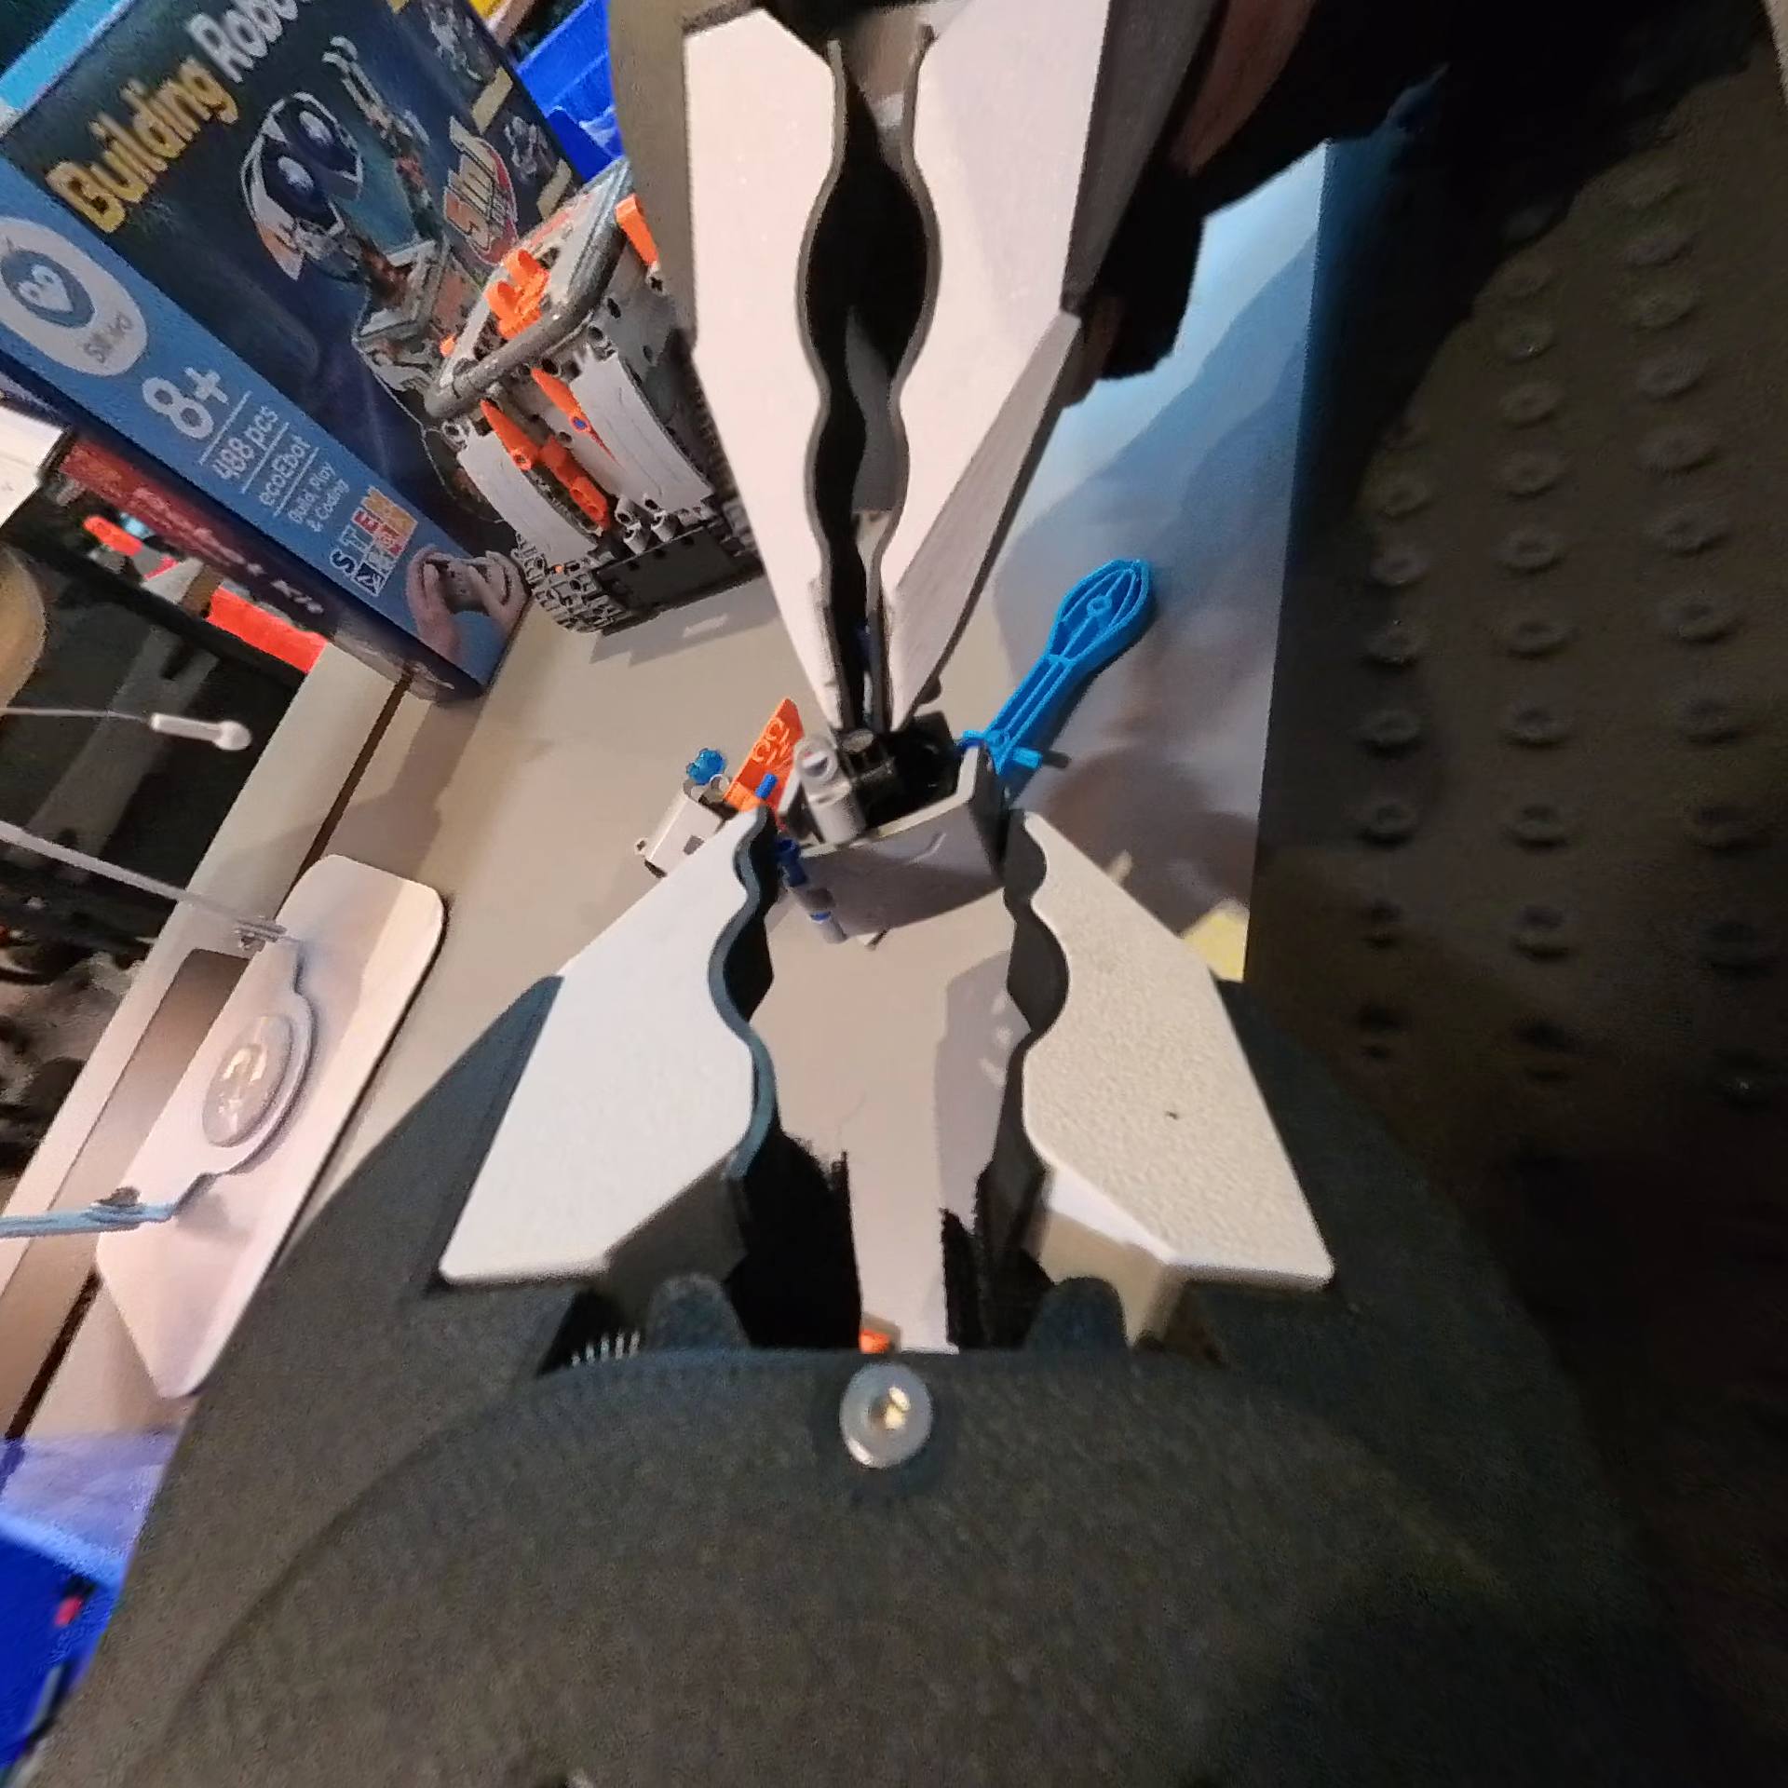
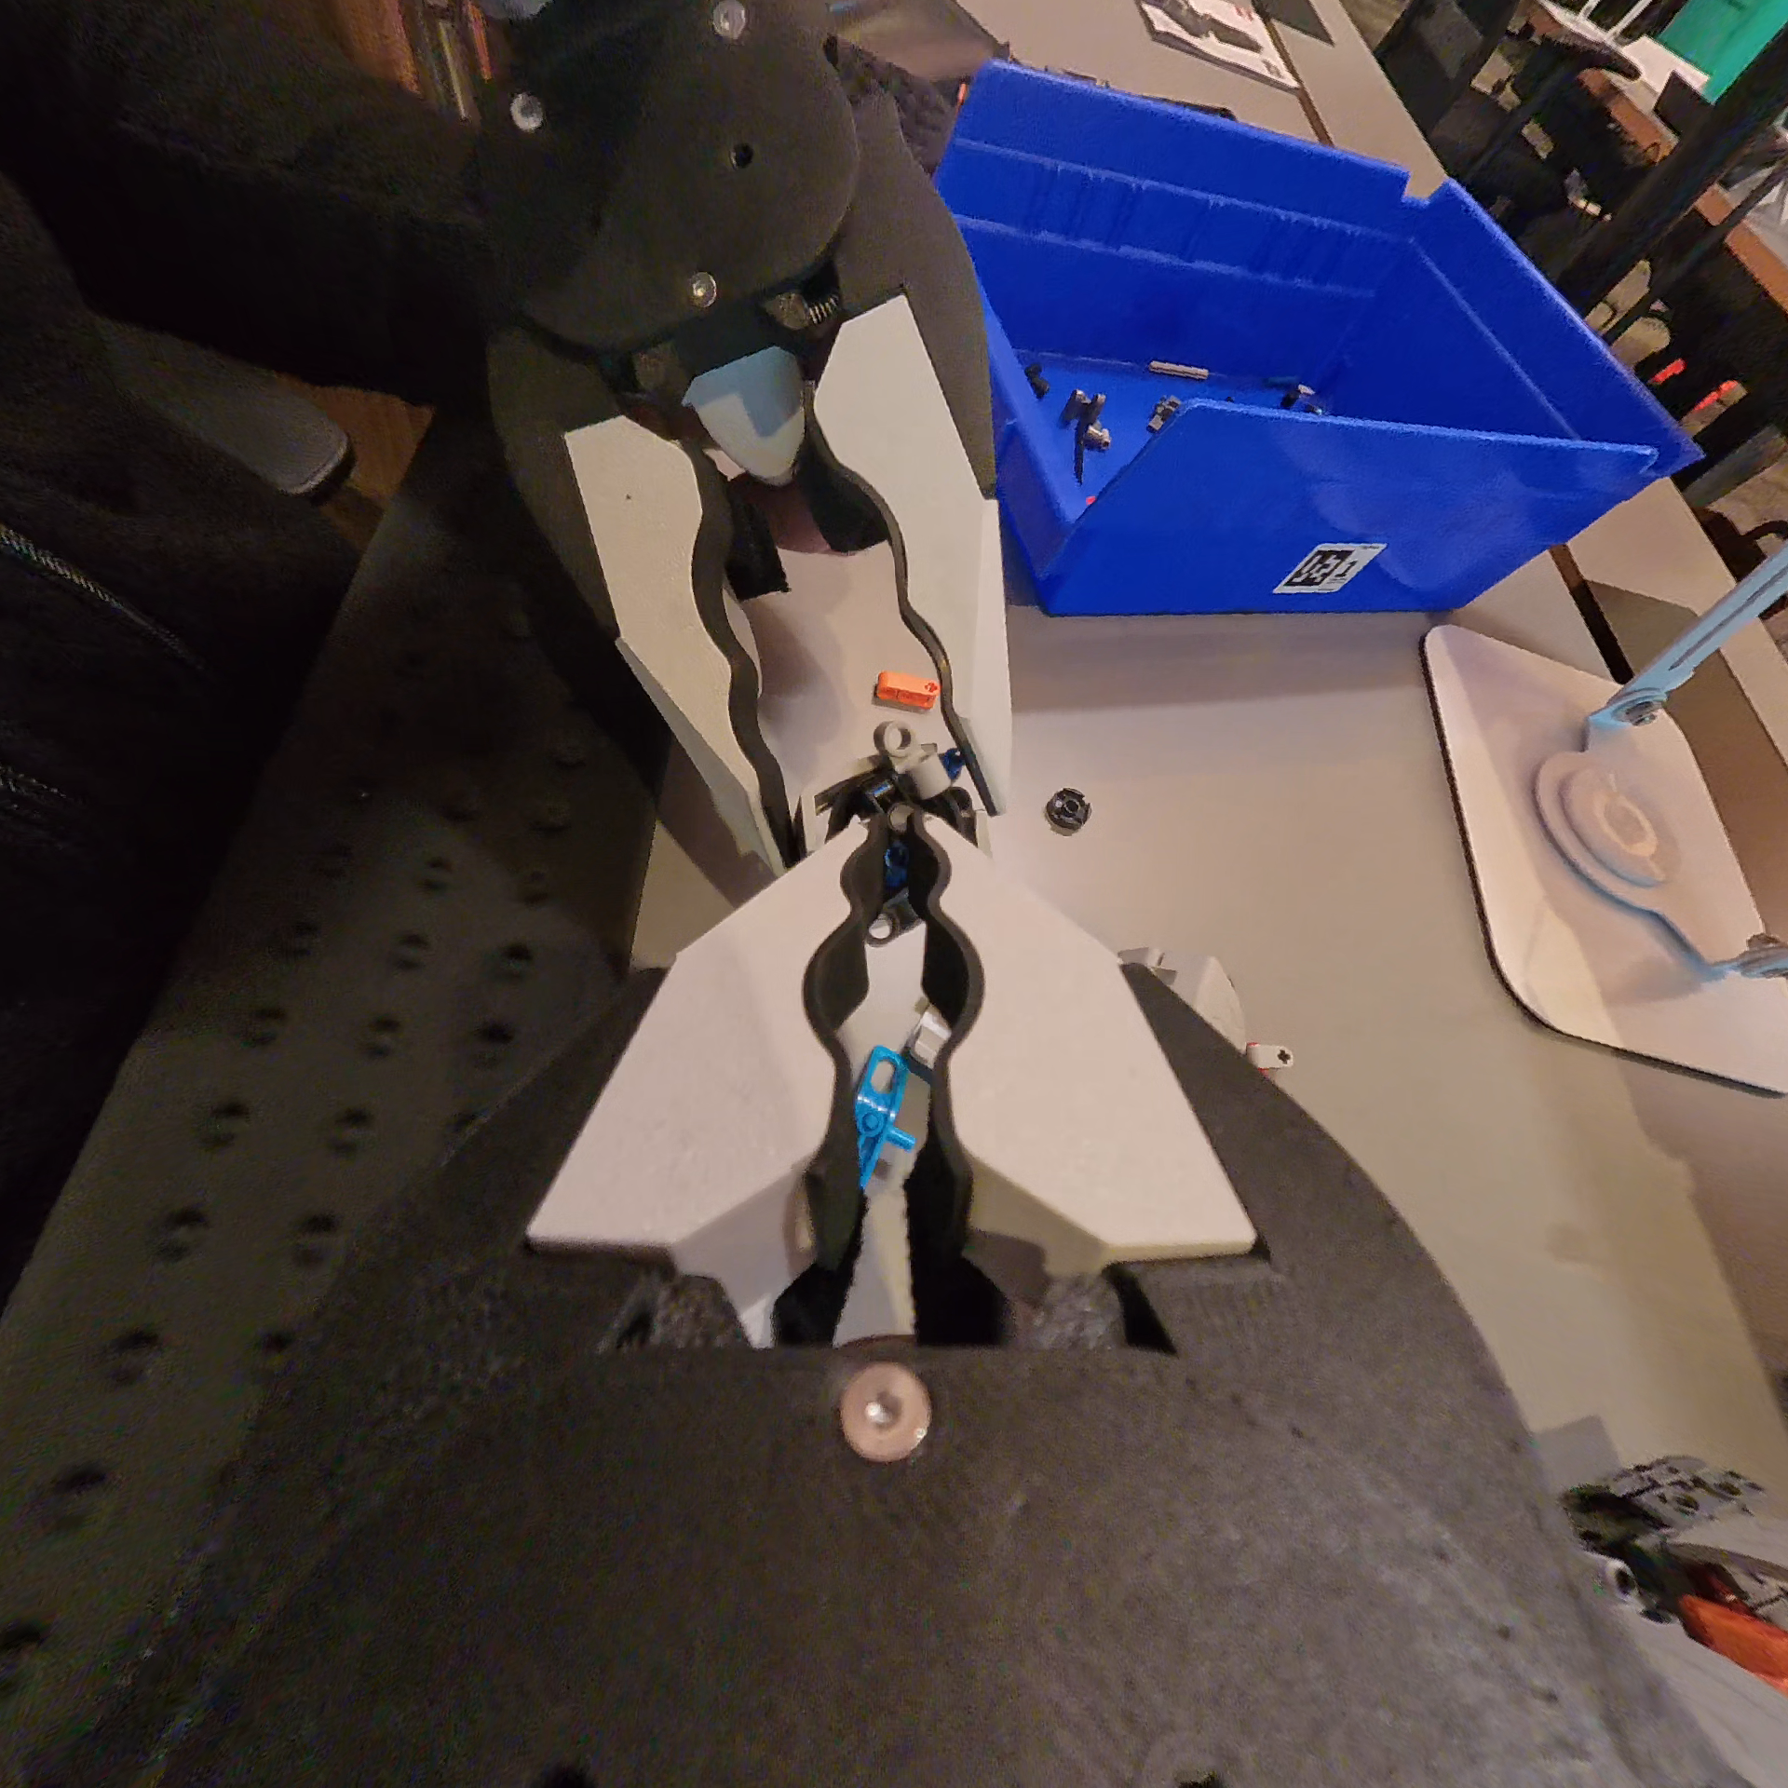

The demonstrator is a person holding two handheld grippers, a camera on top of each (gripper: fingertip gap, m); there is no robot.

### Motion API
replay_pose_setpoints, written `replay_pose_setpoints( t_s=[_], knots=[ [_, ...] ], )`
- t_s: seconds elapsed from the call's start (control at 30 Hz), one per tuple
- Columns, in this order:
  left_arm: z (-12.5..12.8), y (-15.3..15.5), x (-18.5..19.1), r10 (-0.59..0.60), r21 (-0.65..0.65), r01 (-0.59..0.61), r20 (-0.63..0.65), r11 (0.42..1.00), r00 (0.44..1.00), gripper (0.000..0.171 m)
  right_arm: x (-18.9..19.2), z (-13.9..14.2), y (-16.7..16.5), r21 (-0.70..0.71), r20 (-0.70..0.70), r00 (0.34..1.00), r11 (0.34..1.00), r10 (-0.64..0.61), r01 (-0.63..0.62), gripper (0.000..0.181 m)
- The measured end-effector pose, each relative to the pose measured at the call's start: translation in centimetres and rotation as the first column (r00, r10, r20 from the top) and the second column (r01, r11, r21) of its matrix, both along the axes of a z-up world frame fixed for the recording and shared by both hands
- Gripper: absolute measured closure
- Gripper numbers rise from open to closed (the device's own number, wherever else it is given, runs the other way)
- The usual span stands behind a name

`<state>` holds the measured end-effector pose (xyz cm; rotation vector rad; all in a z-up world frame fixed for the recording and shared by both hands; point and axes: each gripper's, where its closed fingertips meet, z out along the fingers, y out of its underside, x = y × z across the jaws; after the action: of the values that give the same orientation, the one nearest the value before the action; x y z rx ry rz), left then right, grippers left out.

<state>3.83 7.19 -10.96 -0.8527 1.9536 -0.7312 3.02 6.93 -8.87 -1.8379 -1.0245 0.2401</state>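
Meanwhile, a light, rigid grey brick assembly (image 1: 895,851), just beside the blue tool (image 1: 1059,668), was clamped at its sides by the left gripper (image 1: 885,832), its black pin pinched by the nearly closed right gripper (image 2: 905,832).

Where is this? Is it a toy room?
Probably a hobby or workshop desk for building-brick kits, not a toy room. A boxed robot kit stands beside a built tracked model, and a blue parts bin sits on the grey table.
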Motion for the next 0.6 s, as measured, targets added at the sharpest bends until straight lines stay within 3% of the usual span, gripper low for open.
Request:
replay_pose_setpoints(
  t_s=[0.1,0.17,0.3,0.43,0.53,0.6],
  knots=[
    [-0.5,0.2,0.1,0.006,0.114,-0.005,-0.006,0.993,1.0,0.126,0.3,0.0,0.3,0.009,0.023,1.0,1.0,-0.016,0.015,0.176],
    [-0.5,0.2,0.2,0.014,0.176,-0.014,0.001,0.984,1.0,0.126,0.2,-0.5,0.3,-0.031,0.026,1.0,0.999,-0.011,0.011,0.158],
    [-0.5,-0.1,0.4,0.013,0.296,-0.011,-0.003,0.955,1.0,0.126,0.5,-1.6,0.6,-0.061,0.064,0.998,0.998,-0.024,0.028,0.164],
    [0.3,0.0,0.6,0.014,0.255,-0.017,0.013,0.967,1.0,0.127,0.6,-0.7,0.7,0.061,0.143,0.989,0.998,-0.026,0.018,0.166],
    [0.7,0.2,0.8,0.025,0.17,-0.027,0.013,0.985,1.0,0.128,0.7,-0.5,0.7,0.196,0.314,0.948,0.981,-0.055,-0.008,0.173],
    [0.5,0.0,0.8,0.013,0.162,-0.015,0.013,0.987,1.0,0.13,0.6,-1.0,0.8,0.175,0.336,0.94,0.985,-0.061,0.002,0.173]
  ],
)
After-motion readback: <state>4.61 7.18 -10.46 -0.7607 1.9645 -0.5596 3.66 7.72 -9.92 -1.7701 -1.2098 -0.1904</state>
